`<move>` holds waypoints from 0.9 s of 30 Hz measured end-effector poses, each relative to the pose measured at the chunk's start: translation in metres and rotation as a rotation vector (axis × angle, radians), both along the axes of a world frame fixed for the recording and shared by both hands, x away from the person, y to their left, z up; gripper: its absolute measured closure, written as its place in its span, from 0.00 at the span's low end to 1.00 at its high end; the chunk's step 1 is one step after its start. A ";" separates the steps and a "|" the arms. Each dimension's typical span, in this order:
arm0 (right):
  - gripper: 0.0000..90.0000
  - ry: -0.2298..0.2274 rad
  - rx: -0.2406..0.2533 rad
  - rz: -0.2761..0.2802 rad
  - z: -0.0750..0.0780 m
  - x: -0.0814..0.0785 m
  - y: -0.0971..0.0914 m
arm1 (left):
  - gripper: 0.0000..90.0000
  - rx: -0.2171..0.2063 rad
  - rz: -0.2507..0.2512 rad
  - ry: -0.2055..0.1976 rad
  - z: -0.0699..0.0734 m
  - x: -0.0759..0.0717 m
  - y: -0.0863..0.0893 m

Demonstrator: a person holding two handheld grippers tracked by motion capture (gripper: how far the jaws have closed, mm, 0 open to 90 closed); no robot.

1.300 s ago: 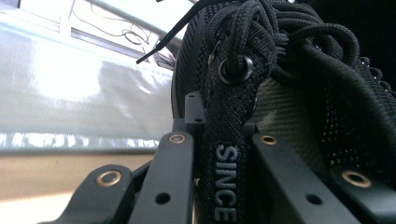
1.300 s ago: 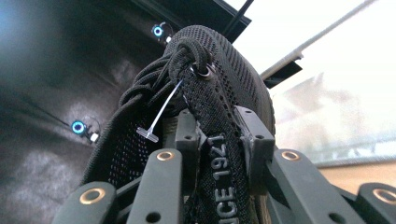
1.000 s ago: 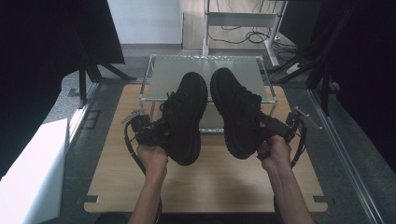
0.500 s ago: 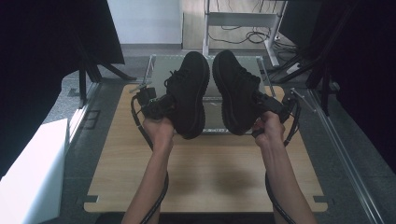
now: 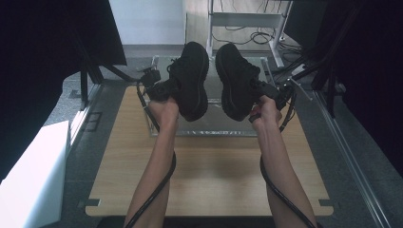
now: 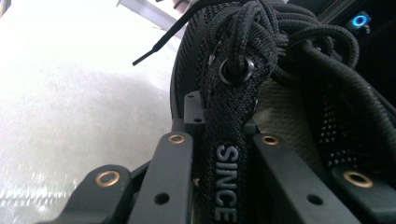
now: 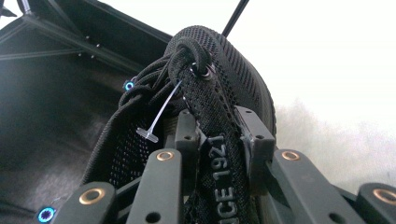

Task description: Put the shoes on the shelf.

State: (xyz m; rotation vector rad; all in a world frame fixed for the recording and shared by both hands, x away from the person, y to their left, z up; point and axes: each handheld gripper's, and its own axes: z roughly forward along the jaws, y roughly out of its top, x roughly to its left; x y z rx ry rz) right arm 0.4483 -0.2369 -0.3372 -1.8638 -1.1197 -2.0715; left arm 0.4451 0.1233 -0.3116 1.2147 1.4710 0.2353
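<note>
Gripping their black shoes (image 5: 190, 78) (image 5: 235, 80) clenched, both tongs (image 5: 167, 89) (image 5: 260, 91) have lifted farther over the rack (image 5: 209, 130).

Near half of bench (image 5: 209, 185) is bare wood, w/ only the forearms and cables crossing it, so there's open passage low and to both sides. At the far end a clear tray (image 5: 209, 129) sits on the bench, its rim standing in the way of a low sweep. Above it the two black shoes (image 5: 192, 78) hang side by side w/ a narrow gap between, too tight for tongs. Beyond stands a white rack (image 5: 247, 19); dark frame struts (image 5: 328, 61) close the right side, dark curtain (image 5: 47, 47) the left.
</note>
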 end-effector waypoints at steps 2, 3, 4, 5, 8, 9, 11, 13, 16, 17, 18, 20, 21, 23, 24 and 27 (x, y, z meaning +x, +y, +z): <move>0.82 0.006 0.001 -0.012 0.001 0.006 0.001 | 0.91 0.015 0.007 0.009 0.001 0.008 -0.002; 0.82 0.010 0.002 -0.016 0.001 0.009 0.001 | 0.91 0.020 0.014 0.015 0.002 0.011 -0.003; 0.82 0.011 0.001 -0.020 0.001 0.011 0.001 | 0.91 0.022 0.017 0.017 0.003 0.013 -0.003; 0.82 0.009 0.004 -0.021 0.001 0.013 0.002 | 0.91 0.030 0.021 0.019 0.003 0.016 -0.004; 0.82 0.023 0.009 -0.026 0.000 0.020 0.004 | 0.91 0.055 0.021 0.035 0.005 0.025 -0.009; 0.82 0.028 0.008 -0.026 0.000 0.023 0.005 | 0.91 0.064 0.024 0.038 0.006 0.028 -0.010; 0.82 0.034 0.007 -0.030 -0.001 0.028 0.007 | 0.91 0.081 0.030 0.047 0.007 0.034 -0.012; 0.82 0.042 0.000 -0.038 -0.003 0.033 0.009 | 0.91 0.098 0.039 0.051 0.009 0.039 -0.013; 0.82 0.054 -0.014 -0.048 -0.003 0.040 0.011 | 0.91 0.128 0.050 0.060 0.012 0.045 -0.015; 0.82 0.052 -0.014 -0.047 -0.003 0.042 0.012 | 0.91 0.141 0.052 0.066 0.013 0.047 -0.016; 0.82 0.053 -0.021 -0.049 -0.002 0.044 0.013 | 0.91 0.144 0.055 0.071 0.013 0.049 -0.017; 0.82 0.060 -0.048 -0.055 0.000 0.047 0.015 | 0.90 0.157 0.061 0.079 0.014 0.053 -0.018; 0.82 0.059 -0.060 -0.058 0.001 0.049 0.017 | 0.90 0.160 0.060 0.079 0.015 0.054 -0.019; 0.82 0.061 -0.080 -0.066 0.003 0.051 0.019 | 0.90 0.179 0.062 0.088 0.016 0.056 -0.021; 0.81 0.061 -0.092 -0.072 0.004 0.052 0.020 | 0.89 0.186 0.057 0.092 0.016 0.057 -0.023; 0.80 0.070 -0.118 -0.081 0.004 0.054 0.022 | 0.88 0.201 0.059 0.100 0.017 0.058 -0.025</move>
